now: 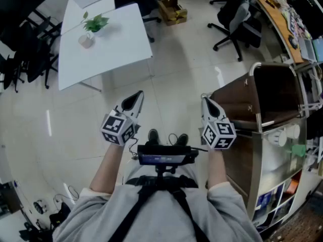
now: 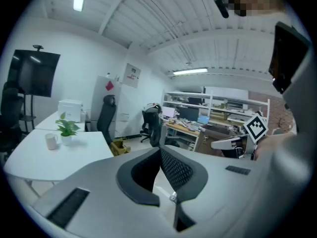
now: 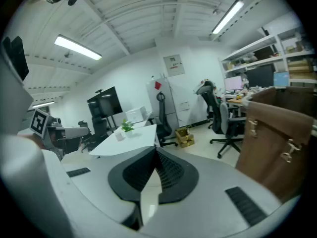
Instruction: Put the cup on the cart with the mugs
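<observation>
A small white cup [image 1: 86,40] stands on the white table [image 1: 116,49] beside a potted plant [image 1: 96,23], far ahead and to the left of both grippers. The cup [image 2: 51,141] also shows at the left of the left gripper view, and small and distant as the cup [image 3: 119,136] in the right gripper view. The cart [image 1: 272,97], with a brown top and metal frame, stands at my right and carries white mugs [image 1: 280,136] on a lower shelf. My left gripper [image 1: 137,99] and right gripper [image 1: 206,101] are held side by side over the floor, both shut and empty.
Black office chairs [image 1: 234,26] stand at the back right, near a cluttered desk [image 1: 282,19]. A cardboard box [image 1: 172,10] sits on the floor behind the table. More dark chairs [image 1: 20,59] crowd the far left. The cart's brown side [image 3: 280,138] is close on the right.
</observation>
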The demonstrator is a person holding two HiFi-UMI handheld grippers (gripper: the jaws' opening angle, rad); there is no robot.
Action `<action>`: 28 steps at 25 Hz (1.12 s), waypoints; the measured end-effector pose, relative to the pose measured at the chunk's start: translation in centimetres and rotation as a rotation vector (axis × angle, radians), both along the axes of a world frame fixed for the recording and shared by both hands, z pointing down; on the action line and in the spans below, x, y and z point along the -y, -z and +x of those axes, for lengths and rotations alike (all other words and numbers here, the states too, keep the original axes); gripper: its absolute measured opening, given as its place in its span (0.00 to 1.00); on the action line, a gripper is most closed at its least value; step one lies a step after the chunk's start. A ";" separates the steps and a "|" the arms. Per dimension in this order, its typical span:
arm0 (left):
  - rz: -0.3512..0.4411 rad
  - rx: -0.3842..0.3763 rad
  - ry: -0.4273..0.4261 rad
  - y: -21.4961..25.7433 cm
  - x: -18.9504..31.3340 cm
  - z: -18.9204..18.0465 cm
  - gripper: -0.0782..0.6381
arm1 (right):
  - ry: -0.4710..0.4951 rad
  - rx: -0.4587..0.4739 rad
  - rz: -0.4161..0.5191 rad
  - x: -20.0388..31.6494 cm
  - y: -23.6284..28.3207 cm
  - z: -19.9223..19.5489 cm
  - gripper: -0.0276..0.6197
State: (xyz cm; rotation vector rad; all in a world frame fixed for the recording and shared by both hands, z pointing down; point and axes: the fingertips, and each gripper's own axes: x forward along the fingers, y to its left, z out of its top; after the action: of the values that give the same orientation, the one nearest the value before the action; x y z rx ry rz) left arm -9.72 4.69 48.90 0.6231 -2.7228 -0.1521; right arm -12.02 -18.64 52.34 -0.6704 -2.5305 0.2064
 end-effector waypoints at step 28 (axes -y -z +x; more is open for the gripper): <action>0.027 -0.002 0.580 -0.8 -26.8 9.8 0.11 | 0.679 0.005 0.003 -34.0 -0.1 1.8 0.05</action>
State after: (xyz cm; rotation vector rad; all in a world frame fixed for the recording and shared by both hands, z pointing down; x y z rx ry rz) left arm 0.12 31.47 49.74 -0.1782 -2.8221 -0.3256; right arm -10.27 15.38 52.49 -1.4680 -2.1547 -0.0408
